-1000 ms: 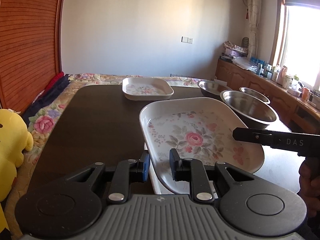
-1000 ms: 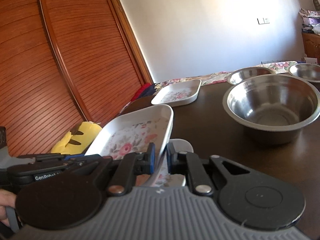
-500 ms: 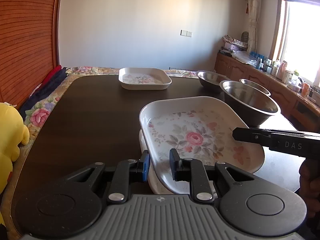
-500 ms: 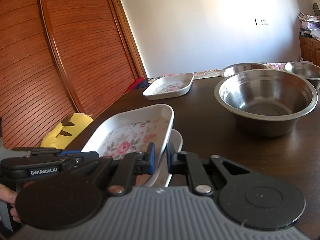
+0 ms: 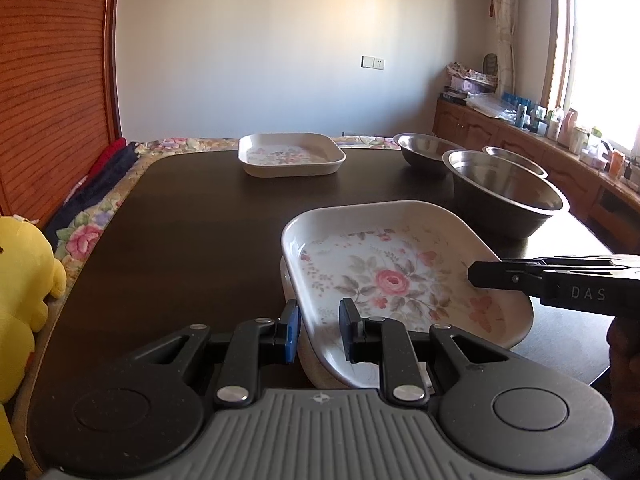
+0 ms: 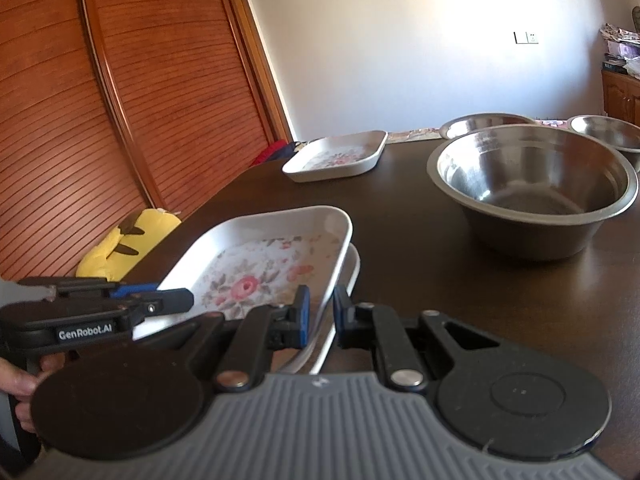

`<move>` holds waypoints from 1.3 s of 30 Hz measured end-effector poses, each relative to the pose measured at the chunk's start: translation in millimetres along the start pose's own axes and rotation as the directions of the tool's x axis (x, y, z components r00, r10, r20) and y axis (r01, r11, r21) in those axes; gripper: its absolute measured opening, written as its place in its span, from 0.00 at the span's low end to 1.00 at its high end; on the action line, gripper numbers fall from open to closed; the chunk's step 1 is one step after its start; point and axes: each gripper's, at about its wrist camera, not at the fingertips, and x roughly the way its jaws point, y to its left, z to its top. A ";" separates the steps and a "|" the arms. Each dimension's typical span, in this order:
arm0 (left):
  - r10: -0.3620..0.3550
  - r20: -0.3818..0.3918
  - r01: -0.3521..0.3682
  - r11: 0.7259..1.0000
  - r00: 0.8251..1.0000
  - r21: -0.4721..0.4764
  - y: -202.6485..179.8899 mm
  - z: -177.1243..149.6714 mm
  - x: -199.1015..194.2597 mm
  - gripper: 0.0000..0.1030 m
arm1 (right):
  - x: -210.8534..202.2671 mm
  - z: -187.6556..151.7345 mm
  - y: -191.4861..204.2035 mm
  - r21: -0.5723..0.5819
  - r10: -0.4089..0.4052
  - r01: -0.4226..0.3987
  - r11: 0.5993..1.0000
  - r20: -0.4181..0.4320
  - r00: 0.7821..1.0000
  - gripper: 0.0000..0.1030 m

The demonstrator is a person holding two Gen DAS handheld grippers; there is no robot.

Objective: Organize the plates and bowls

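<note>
Only leftward: window, cluttered counter.

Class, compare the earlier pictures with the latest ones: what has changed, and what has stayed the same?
Nothing new was gripped or released. Both views now look flatter across the table; the far plate sits lower in frame. The left hand-held gripper and right hand-held gripper stay clamped on the floral plate, above another plate.

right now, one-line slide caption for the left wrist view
Left tool and right tool grip a floral plate above another plate, steel bowls behind.
</note>
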 end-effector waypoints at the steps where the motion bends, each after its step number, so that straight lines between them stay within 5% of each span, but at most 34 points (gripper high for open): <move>1: 0.006 0.001 -0.006 1.000 1.000 0.007 -0.7 -0.3 0.4 0.22 | -0.2 -0.5 -0.1 -0.001 0.002 -0.002 1.000 0.002 1.000 0.14; 20: 0.026 0.003 -0.026 1.000 1.000 0.008 1.4 -6.8 1.2 0.22 | -5.5 0.9 1.3 -0.019 0.002 -0.001 1.000 0.007 1.000 0.16; 24: 0.016 0.008 -0.016 1.000 1.000 -0.004 3.8 -4.2 -1.6 0.36 | -8.5 2.4 2.2 -0.026 0.000 0.001 1.000 0.021 1.000 0.16; 31: 0.007 0.028 -0.007 1.000 1.000 0.000 2.9 -1.8 -8.4 0.84 | -9.4 4.4 2.3 -0.029 -0.002 0.003 1.000 0.034 0.999 0.16; 39: 0.018 0.025 -0.018 1.000 1.000 0.011 1.1 3.3 -10.9 1.00 | -8.9 4.1 2.1 -0.030 -0.001 0.002 1.000 0.036 0.999 0.16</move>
